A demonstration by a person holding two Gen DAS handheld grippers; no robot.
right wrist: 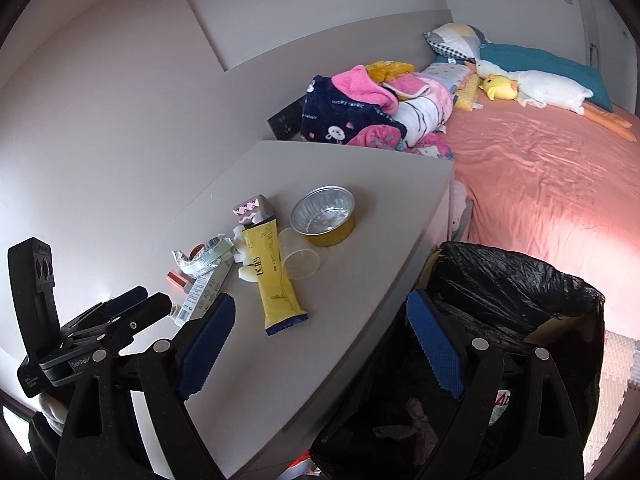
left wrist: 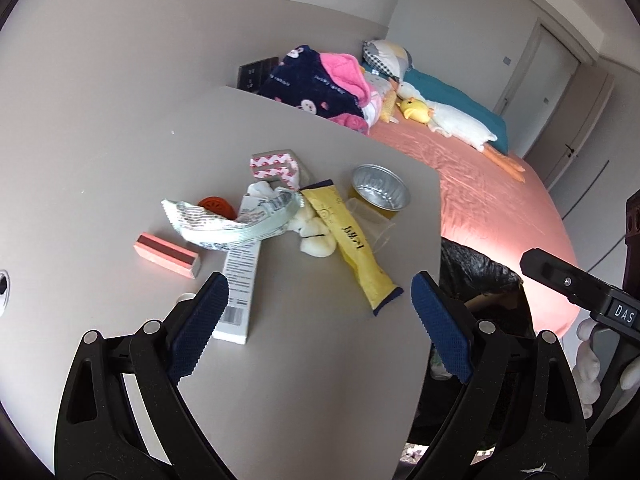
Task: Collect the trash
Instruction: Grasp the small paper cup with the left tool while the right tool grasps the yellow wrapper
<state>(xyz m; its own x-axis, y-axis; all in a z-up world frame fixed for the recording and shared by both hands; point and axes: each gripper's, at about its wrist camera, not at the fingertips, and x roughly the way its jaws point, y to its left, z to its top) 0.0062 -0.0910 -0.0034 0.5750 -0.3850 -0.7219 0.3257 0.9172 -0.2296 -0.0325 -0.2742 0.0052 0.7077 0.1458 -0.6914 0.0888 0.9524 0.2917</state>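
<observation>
Trash lies on a grey table [left wrist: 304,360] [right wrist: 360,200]: a yellow sachet [left wrist: 352,240] [right wrist: 274,276], a foil cup [left wrist: 380,190] [right wrist: 324,216], a clear plastic cup [right wrist: 300,258], a crumpled silver wrapper [left wrist: 232,220] [right wrist: 204,258], a white carton [left wrist: 240,280], a pink box [left wrist: 166,255], white tissue [left wrist: 316,236] and a pink-patterned box [left wrist: 276,166]. My left gripper [left wrist: 316,300] is open and empty just before the pile. My right gripper [right wrist: 320,320] is open and empty, over the table's edge beside a black-lined bin [right wrist: 512,292] [left wrist: 480,276].
A bed with a pink sheet [right wrist: 552,176] [left wrist: 480,192] stands behind the table, with heaped blankets [right wrist: 360,108] and a plush goose [right wrist: 536,88]. The wall runs along the table's left side. An orange round lid [left wrist: 216,206] lies behind the wrapper.
</observation>
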